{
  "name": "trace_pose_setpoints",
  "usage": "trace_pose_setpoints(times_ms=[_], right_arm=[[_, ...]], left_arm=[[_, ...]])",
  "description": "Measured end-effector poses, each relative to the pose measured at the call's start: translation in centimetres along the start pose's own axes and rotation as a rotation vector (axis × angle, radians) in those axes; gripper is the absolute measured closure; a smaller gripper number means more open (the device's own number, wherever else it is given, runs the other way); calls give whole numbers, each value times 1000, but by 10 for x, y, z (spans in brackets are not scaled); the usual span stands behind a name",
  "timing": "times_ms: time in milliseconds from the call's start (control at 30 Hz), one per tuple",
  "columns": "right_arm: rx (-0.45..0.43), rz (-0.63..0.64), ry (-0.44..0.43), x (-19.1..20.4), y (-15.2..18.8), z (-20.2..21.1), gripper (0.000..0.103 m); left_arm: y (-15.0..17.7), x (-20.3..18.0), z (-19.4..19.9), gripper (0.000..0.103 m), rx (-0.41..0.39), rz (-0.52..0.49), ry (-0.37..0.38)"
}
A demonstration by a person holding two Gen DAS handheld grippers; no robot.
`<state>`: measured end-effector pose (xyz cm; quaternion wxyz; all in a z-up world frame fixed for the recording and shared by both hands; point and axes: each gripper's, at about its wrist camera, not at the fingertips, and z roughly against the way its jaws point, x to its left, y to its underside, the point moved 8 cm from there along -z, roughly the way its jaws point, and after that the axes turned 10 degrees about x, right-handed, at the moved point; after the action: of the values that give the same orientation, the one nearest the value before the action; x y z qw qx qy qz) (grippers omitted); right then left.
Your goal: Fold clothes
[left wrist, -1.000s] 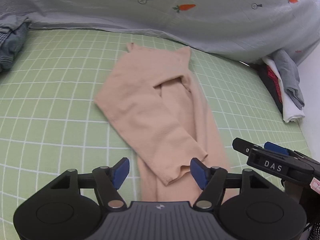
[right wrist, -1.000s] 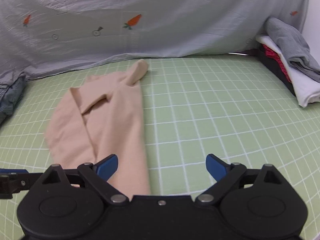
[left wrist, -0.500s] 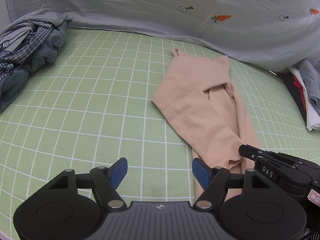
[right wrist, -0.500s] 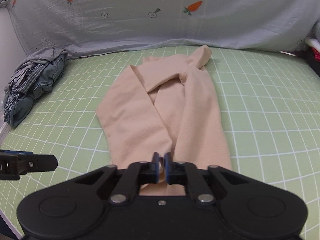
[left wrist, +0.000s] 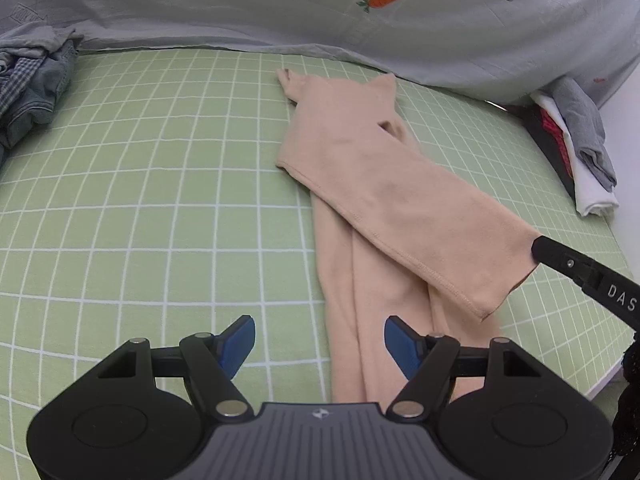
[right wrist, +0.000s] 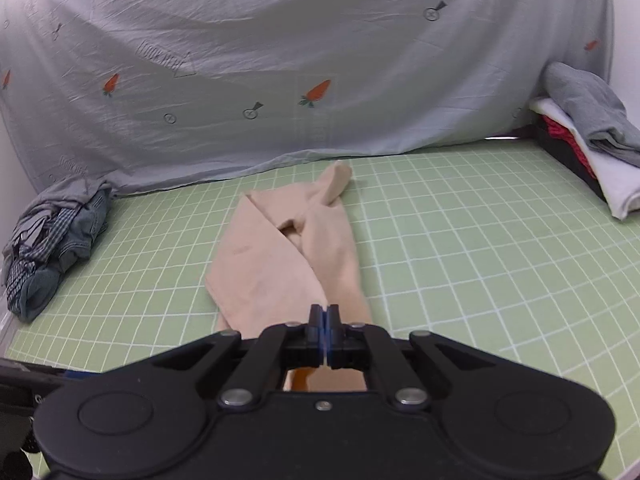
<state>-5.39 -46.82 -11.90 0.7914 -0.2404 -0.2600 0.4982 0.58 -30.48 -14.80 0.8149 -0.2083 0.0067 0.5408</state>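
Peach garment [left wrist: 372, 184]: lay on the green checked bed sheet [left wrist: 140, 200], one sleeve folded across. Right gripper [right wrist: 324, 316]: fingers together, clamped on the sleeve's cuff end. Left gripper [left wrist: 320, 340]: fingers apart, holding nothing, at the garment's near end.

Garment [left wrist: 360, 184] lies mid-bed [left wrist: 160, 200]; crumpled clothes pile [right wrist: 52, 236] far left, folded stack [right wrist: 588, 152] far right, draped sheet [right wrist: 280, 60] behind all.
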Motion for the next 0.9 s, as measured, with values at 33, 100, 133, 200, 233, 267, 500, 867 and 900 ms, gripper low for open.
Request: trace_pose_setpoints(times_ms=[33,100,133,200,233,267,500,867,900], right_arm=[[16,-19,4,-7,5,1,102],[52,-57,7,-20,17,1,102],[76,-77,2,-24,24,-1,102],[124,-115,-8,-34,38,-5,102],[148,-135,-12,-38,45,-7,102],[166,-150,-16,-42,51,-8,102],[268,-156,-19,-48,82,-18,102],[348,-63,-24,-41,104,-21,102],[337,-43,-13,-40,102,-19,102]], left_arm=[[3,-4,-3,31,10,-5,5],[9,-9,-8,31,29,-9,9],[12,-11,-10,31,36,-10,5],[17,-13,-13,31,49,-12,-1],[19,-15,-14,31,56,-12,-5],[22,-16,-16,31,63,-13,-8],[40,-20,-24,31,104,-10,-35],[52,-23,-32,31,138,-6,-56],[51,-24,-33,31,138,-8,-56]])
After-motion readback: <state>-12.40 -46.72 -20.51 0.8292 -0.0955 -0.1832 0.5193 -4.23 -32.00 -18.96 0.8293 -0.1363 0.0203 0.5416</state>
